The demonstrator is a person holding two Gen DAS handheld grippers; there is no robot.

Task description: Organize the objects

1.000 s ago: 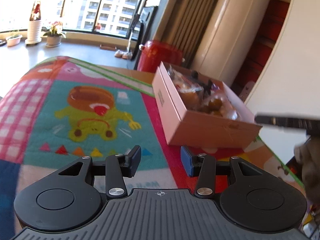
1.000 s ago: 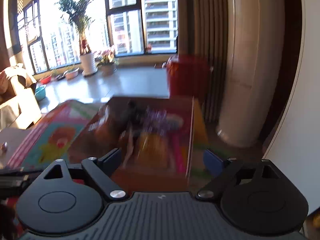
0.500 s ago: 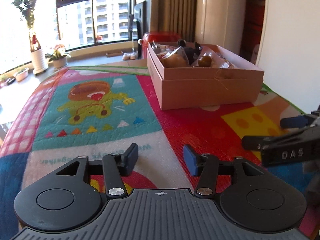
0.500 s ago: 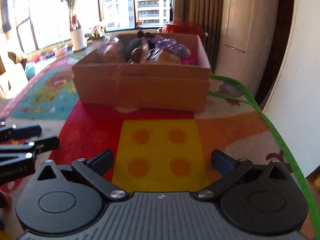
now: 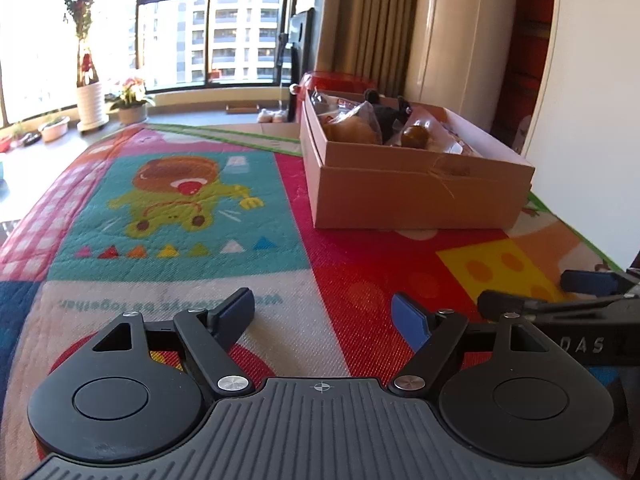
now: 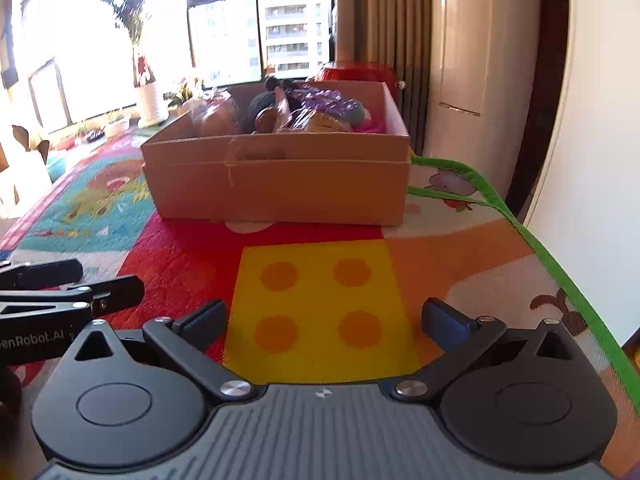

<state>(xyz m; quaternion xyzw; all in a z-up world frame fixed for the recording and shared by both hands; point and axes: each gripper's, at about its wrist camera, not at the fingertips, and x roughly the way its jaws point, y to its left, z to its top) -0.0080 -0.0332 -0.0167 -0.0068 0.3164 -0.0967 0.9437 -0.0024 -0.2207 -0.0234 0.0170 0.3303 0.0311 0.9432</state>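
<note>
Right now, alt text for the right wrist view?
Open right gripper, empty, hovers over a colourful play mat, facing a cardboard box full of wrapped items. The left gripper shows at the left edge.

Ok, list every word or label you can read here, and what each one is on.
"DAS": side of the right gripper, cut off by the frame edge.
"enRobot.AI": side of the left gripper, start cut off.
Upside-down print on the play mat: ends in "together", the rest too blurred.
Cardboard box: no readable text.
</note>
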